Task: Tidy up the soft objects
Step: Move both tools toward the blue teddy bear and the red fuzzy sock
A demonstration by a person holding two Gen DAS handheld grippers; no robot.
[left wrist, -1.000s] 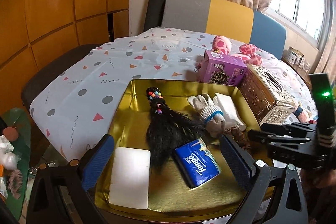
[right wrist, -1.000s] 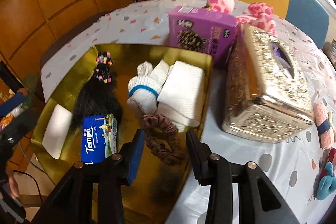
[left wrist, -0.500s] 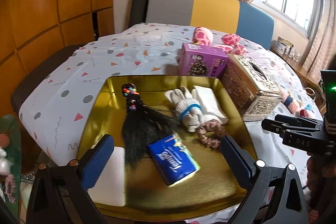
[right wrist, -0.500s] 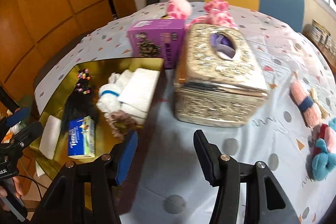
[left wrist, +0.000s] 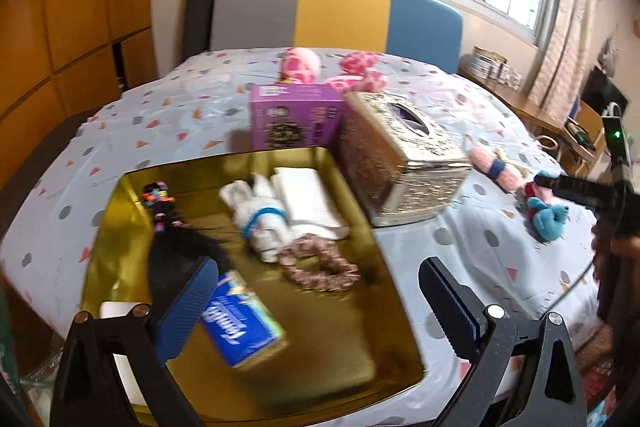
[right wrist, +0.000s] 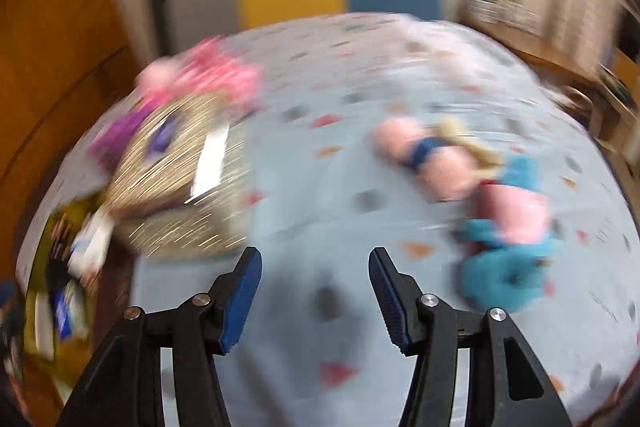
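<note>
A gold tray holds a black hairpiece, a white glove, a white folded cloth, a brown scrunchie, a blue Tempo tissue pack and a white pad. My left gripper is open and empty above the tray's front. My right gripper is open and empty over bare tablecloth. To its right lie a pink roll with a blue band and a blue and pink plush toy; both also show in the left wrist view. The right wrist view is blurred.
A gold tissue box stands right of the tray, also in the right wrist view. A purple box and pink plush toys sit behind. A grey, yellow and blue chair back stands beyond the table.
Both grippers have swung to the right. The right gripper has left the tray and moved past the tissue box toward the pink roll and blue plush. Both stay open.
</note>
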